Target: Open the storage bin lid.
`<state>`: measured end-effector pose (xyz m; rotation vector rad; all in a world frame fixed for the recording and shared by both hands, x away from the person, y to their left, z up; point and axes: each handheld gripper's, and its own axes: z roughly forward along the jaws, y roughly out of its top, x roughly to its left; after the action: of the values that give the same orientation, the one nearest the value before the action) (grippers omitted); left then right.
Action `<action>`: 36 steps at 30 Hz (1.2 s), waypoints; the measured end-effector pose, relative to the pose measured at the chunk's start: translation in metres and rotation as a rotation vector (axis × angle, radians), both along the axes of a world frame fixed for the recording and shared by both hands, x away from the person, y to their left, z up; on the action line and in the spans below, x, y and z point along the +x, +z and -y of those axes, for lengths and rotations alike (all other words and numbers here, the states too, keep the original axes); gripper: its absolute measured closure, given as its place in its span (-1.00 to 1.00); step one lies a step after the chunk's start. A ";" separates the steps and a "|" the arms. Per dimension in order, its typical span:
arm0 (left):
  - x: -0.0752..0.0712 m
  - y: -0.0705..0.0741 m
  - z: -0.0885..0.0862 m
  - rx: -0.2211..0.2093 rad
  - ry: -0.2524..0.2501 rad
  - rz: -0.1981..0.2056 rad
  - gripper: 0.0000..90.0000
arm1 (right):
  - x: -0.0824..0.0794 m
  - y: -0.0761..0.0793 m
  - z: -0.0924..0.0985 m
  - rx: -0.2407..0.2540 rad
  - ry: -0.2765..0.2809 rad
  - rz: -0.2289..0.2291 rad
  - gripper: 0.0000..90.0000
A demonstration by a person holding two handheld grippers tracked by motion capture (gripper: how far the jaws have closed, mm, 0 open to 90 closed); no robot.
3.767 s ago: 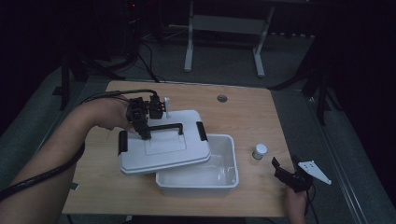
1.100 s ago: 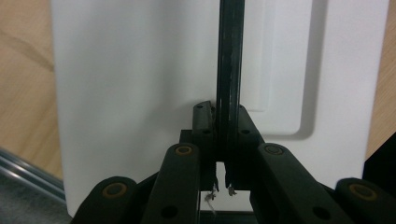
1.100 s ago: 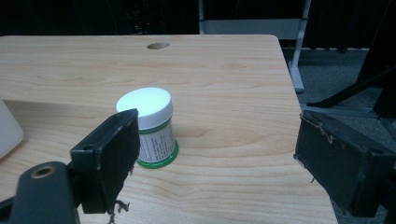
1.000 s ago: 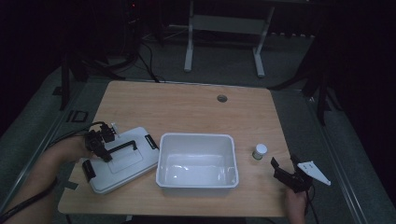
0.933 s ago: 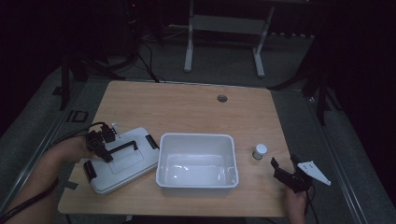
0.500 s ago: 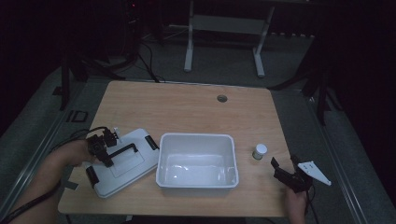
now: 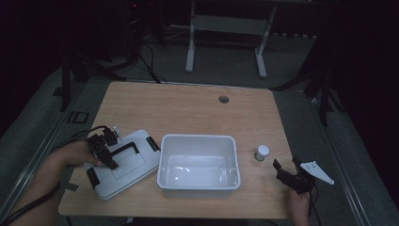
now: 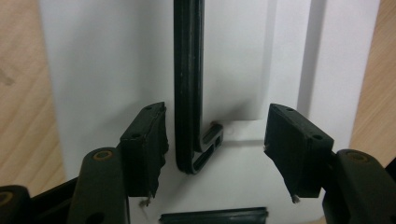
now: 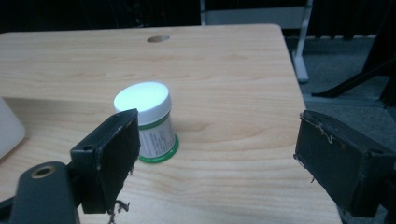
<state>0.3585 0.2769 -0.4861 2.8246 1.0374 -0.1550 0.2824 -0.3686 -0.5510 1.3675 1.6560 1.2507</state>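
White lid (image 7: 123,165) lies flat on the worktop (image 7: 197,108), just left of the bin (image 7: 197,162). The left gripper (image 8: 215,144) has just opened its jaws about halfway; the lid's black handle (image 8: 189,88) stands untouched between them, so I judge the lid released. Earlier it covered the bin. Right of the bin, the right gripper (image 9: 215,154) gapes empty near the jar (image 9: 147,121).

A white bin (image 7: 197,181) and small white jar (image 7: 261,152) sit on the wooden table (image 7: 188,108).
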 end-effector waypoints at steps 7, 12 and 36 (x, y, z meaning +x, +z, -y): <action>-0.004 0.003 -0.002 0.016 0.020 -0.010 -0.23 | -0.002 0.002 0.002 -0.052 0.063 -0.067 -0.70; -0.005 0.002 -0.006 0.009 0.039 -0.024 -0.23 | -0.004 0.007 0.004 -0.044 0.120 -0.136 -0.70; -0.014 0.004 -0.012 0.032 0.043 -0.044 -0.26 | 0.020 0.038 -0.022 -0.463 0.362 -0.738 -0.73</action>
<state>0.3448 0.2887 -0.4819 2.8374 1.1184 -0.1981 0.3022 -0.3461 -0.5132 1.3373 2.5887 0.4579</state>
